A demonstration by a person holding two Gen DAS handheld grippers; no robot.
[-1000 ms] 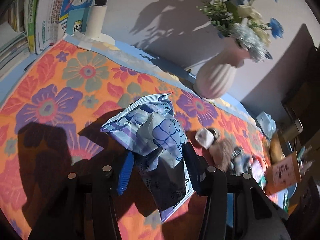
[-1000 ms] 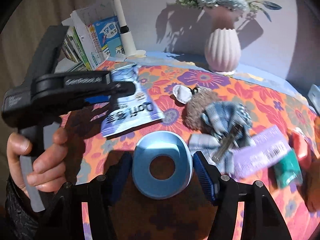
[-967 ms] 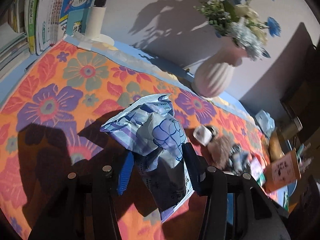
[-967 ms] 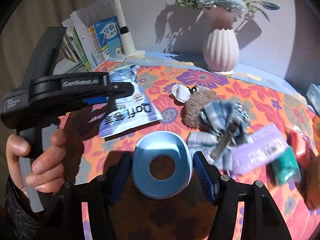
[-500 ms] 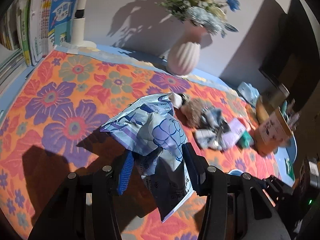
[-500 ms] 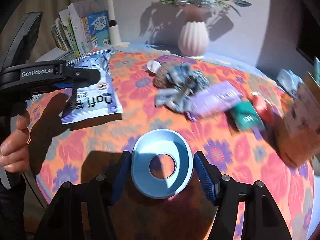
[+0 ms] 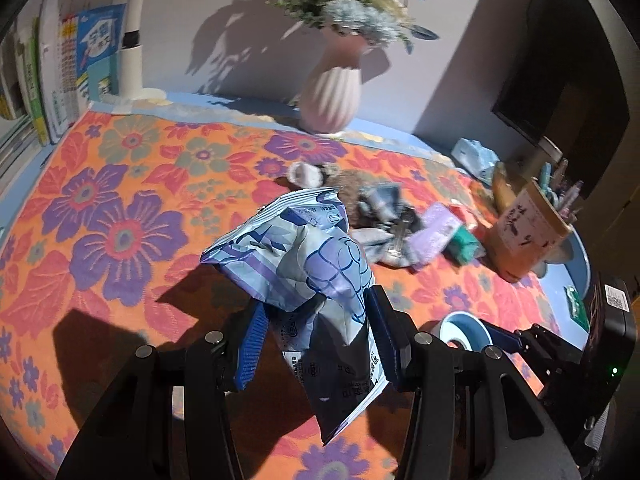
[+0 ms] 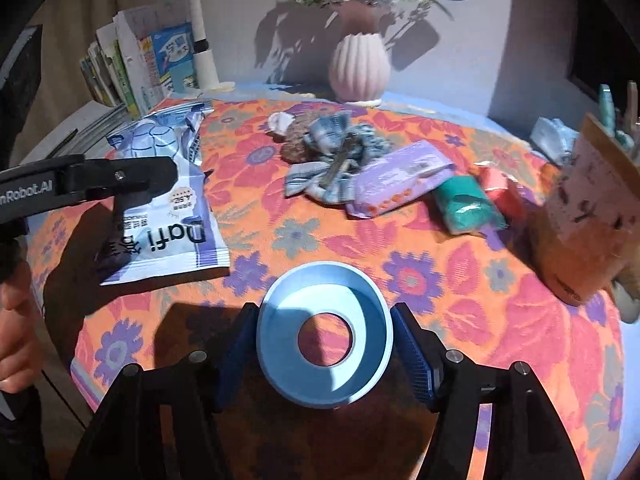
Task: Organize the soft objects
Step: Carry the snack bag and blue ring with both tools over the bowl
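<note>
Left gripper (image 7: pixel 316 336) jaws pinch the blue packet (image 7: pixel 304 264) lifted mid-frame; right gripper (image 8: pixel 324 344) jaws clamp the blue ring (image 8: pixel 324 332) above the table (image 8: pixel 520 320) edge at lower frame.

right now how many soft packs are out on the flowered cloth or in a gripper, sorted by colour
Blue and white: 1, the Dafi pouch clamped in the left gripper
Purple: 1, the purple pack
Green: 1, the green pack
Red-orange: 1, the red-orange pack
Total: 4
</note>
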